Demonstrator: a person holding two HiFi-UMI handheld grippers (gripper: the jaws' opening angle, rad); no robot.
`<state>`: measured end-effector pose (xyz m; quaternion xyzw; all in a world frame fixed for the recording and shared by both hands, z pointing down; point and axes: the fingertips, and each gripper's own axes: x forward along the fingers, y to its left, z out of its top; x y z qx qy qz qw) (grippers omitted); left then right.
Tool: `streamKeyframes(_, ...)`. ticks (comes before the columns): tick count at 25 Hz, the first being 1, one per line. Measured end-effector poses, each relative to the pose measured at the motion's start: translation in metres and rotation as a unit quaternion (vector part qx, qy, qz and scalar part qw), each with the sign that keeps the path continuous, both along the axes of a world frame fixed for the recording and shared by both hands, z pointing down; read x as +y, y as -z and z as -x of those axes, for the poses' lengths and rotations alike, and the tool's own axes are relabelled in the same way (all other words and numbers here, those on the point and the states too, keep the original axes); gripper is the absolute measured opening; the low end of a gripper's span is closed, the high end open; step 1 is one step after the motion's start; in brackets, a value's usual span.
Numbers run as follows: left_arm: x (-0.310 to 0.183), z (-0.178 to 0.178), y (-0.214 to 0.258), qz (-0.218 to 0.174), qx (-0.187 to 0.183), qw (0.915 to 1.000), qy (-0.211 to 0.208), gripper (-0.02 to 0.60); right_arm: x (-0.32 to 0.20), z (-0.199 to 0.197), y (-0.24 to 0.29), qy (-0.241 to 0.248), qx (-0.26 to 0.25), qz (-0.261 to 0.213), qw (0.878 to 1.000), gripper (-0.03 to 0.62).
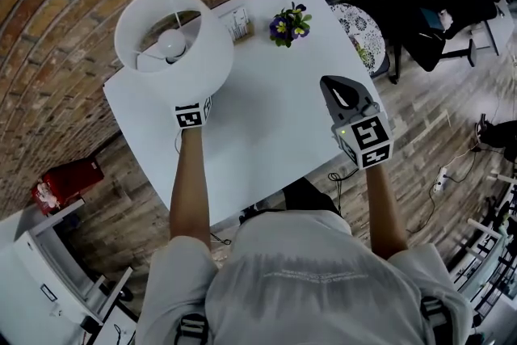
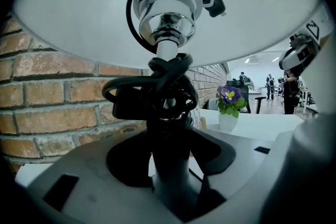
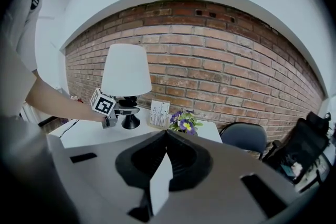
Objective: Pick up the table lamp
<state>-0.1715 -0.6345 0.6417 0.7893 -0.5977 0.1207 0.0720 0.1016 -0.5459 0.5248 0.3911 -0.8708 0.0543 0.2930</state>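
At table (image 1: 266,125) corner, left gripper (image 2: 170,165) clamps lamp (image 1: 174,40).

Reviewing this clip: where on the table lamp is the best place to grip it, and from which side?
Probably the slim dark stem between shade and base, approached level from the table's near edge, under the shade's rim. The shade is too wide for jaws; the stem is narrow and upright. The left gripper is shut on it below the coiled cord.
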Motion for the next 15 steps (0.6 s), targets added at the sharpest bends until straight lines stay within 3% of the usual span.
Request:
streamKeyframes(5,-0.004,-0.001,0.002,-0.01,0.01,0.9999,0.009,0.181,0.005,-0.009,-0.002,-0.013,0.001,0.002,1.0,0.0)
streamKeyframes(7,-0.005,0.003,0.002,-0.012,0.013,0.9997,0.016,0.128,0.007,-0.012,-0.002,-0.016,0.001,0.002,1.0,0.002)
streamKeyframes(15,-0.007,0.002,0.003,0.005,0.028,0.9995,0.011,0.117,0.008,-0.022,-0.002,-0.022,-0.001,0.002,1.0,0.0)
